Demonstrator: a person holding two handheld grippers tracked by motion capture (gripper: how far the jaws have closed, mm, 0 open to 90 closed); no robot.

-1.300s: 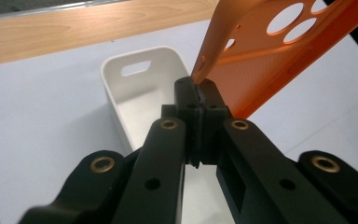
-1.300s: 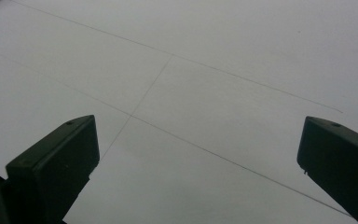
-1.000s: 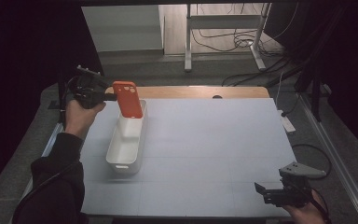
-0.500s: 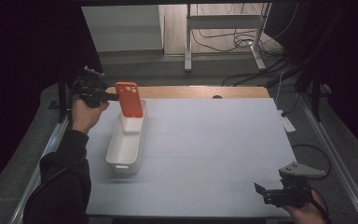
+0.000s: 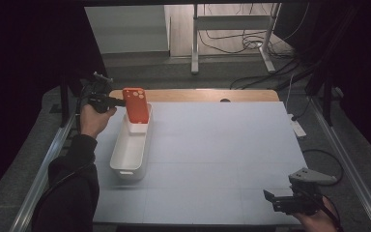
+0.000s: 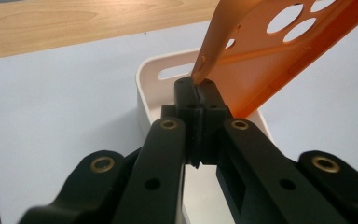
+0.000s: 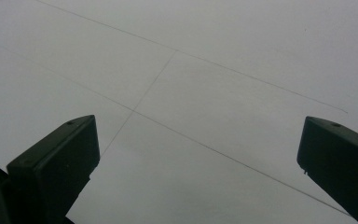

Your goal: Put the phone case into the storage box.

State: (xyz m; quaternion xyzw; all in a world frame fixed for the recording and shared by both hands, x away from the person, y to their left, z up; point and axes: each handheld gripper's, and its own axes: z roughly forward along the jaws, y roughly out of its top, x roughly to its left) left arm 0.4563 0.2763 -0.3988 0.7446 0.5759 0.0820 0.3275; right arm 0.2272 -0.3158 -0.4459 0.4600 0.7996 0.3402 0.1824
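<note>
An orange phone case (image 5: 135, 105) with round camera holes hangs tilted over the far end of a white oblong bin (image 5: 131, 147). My left gripper (image 5: 121, 102) is shut on the case's edge, coming in from the left of the bin. In the left gripper view the two jaws meet at the case's rim (image 6: 199, 74), with the bin's handle slot (image 6: 175, 71) just beyond. My right gripper (image 5: 269, 198) rests near the table's front right corner, jaws spread wide over bare white table (image 7: 205, 84), nothing between them.
The white table top (image 5: 222, 145) has a wooden strip (image 5: 207, 94) along its far edge. Metal rails run down both sides. A small white block (image 5: 298, 128) lies at the right edge. Beyond the table stand a metal frame and cables on the floor.
My left gripper has carried the orange case slightly down and toward the bin's far end. The right gripper has stayed where it was.
</note>
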